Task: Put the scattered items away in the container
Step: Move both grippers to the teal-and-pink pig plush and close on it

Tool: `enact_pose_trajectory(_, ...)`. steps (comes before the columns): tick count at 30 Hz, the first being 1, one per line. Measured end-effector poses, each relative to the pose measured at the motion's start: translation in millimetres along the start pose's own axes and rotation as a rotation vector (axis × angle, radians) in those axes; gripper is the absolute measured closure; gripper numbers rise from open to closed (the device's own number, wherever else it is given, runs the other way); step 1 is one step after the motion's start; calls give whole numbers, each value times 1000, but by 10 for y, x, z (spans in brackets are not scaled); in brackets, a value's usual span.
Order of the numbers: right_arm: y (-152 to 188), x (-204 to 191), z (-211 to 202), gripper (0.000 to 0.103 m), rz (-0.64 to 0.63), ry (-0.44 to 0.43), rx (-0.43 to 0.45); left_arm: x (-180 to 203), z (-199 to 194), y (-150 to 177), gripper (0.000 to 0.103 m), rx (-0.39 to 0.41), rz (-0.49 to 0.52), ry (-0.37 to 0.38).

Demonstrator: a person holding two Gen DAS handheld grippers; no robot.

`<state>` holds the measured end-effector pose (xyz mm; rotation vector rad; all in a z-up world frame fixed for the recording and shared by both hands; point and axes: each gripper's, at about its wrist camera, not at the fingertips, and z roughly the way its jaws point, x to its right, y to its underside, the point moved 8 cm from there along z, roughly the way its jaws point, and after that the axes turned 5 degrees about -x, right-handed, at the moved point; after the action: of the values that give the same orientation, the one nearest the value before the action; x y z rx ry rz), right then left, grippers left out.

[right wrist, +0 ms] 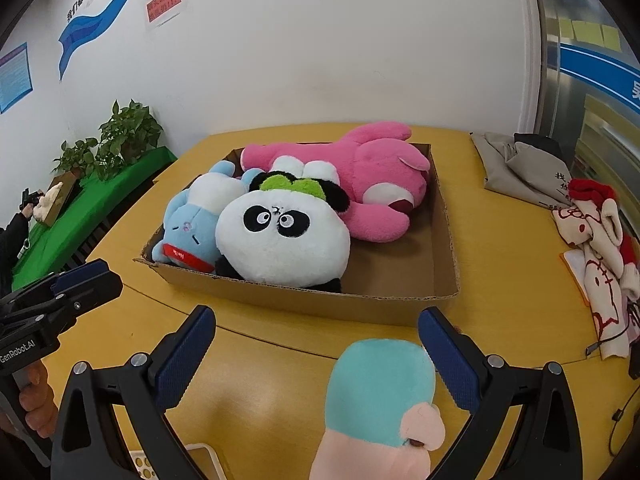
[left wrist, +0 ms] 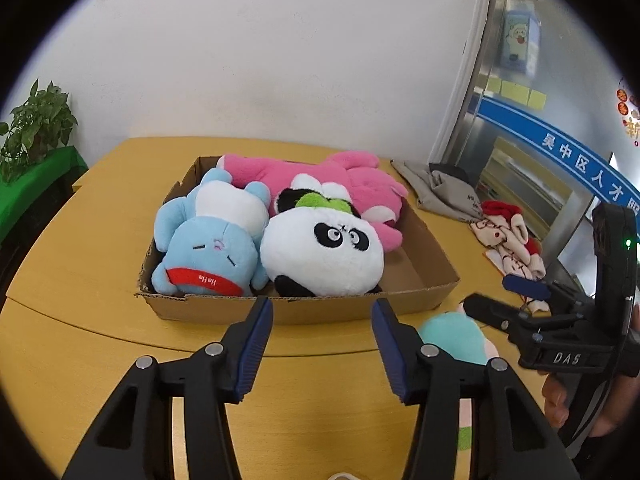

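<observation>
Teal plush [right wrist: 380, 384] between right gripper [right wrist: 316, 360] pads

- A shallow cardboard box [right wrist: 442, 240] sits open on the yellow table, its right part bare.
- In it lie a pink plush [right wrist: 372, 176] along the back, a blue plush [right wrist: 192, 220] at left, and a panda [right wrist: 280, 240] in front.
- A teal-and-peach plush [right wrist: 380, 392] lies on the table just before the box.

The teal and pink plush toy [right wrist: 380, 408] runs off the near edge of the right wrist view, and in the left wrist view the left gripper's right finger [left wrist: 404, 356] hides most of it. The panda plush [left wrist: 322, 254] covers the pink plush's [left wrist: 320, 178] middle. Print on the grey cloth bag [right wrist: 520, 168] at far right is too small to read.
</observation>
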<state>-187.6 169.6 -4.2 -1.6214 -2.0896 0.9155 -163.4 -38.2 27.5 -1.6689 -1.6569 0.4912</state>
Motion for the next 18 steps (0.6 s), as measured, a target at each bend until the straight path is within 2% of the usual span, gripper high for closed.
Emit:
enact_pose_trajectory(2,32,-16,3,0,-4,-1,-7,-6,-4,9,36,-1,-12,6)
enact_pose_trajectory(5,65,-41,-13,0,-7,-10,-5,-26,-12,9,27,7,-29,10)
enact_pose_trajectory(12,113,-64,-104,0,-34,-27,24,-6,86,84,25,-34,-40,23)
enact_pose_trajectory(18,253,167,-79,0,1,7,5,68,186,124,25,-37,-5,-3)
